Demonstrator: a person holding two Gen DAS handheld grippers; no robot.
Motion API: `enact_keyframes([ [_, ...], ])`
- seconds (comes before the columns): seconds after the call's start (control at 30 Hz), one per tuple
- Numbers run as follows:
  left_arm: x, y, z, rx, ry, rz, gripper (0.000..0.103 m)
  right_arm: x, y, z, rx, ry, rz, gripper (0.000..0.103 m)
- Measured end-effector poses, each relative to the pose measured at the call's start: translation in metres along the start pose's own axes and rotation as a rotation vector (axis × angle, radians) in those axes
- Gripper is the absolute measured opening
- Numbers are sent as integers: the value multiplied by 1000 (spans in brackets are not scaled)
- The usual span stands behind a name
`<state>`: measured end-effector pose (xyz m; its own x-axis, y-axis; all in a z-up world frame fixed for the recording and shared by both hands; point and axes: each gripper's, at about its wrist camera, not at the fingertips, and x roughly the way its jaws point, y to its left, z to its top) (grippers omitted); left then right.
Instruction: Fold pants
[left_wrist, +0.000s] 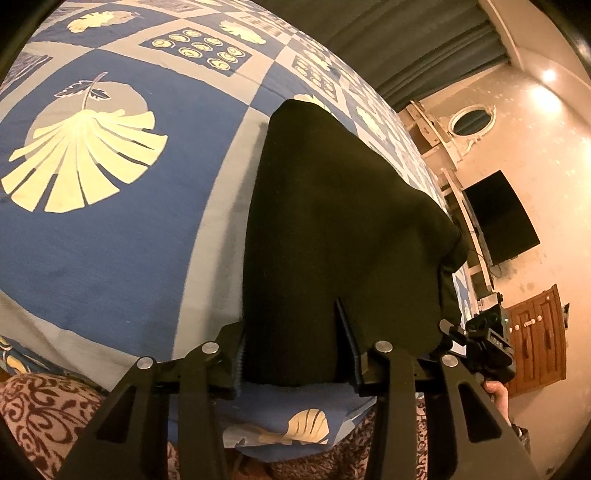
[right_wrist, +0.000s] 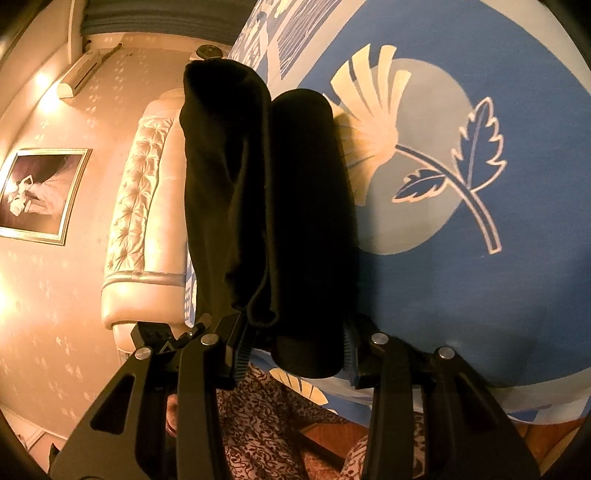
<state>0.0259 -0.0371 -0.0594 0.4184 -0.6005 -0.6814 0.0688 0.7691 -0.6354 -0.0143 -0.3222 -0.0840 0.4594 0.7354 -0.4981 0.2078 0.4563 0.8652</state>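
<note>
Two views are given. In the left wrist view, the black pants (left_wrist: 343, 240) are seen lying on the blue patterned bed (left_wrist: 110, 251), their near edge pinched in the left tool (left_wrist: 295, 354). In the right wrist view, the rolled near end of the pants (right_wrist: 280, 206) is pinched by the right tool (right_wrist: 295, 347) over the bed (right_wrist: 461, 288).

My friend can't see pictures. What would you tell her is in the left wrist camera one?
Black pants lie folded on a bed covered by a blue and grey bedspread with cream leaf prints, their near edge between the fingers of the left tool. At the right edge, the right tool and a dark TV on the wall.
</note>
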Motion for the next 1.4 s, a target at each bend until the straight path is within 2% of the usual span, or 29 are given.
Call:
enact_keyframes([
  [0.5, -24, 22, 5, -51, -56, 50, 40, 34, 16, 8, -41, 53, 19, 39],
  [1.07, -24, 25, 4, -56, -54, 51, 41, 28, 13, 9, -38, 53, 29, 39],
  [1.17, -23, 24, 1, -53, -50, 72, 49, 27, 11, 10, -35, 52, 34, 40],
  [1.23, -22, 23, 2, -49, -43, 87, 58, 25, 10, 10, -29, 51, 39, 41],
  [1.4, -33, 30, -1, -122, 5, 53, 67, 19, 14, 10, -40, 53, 41, 58],
])
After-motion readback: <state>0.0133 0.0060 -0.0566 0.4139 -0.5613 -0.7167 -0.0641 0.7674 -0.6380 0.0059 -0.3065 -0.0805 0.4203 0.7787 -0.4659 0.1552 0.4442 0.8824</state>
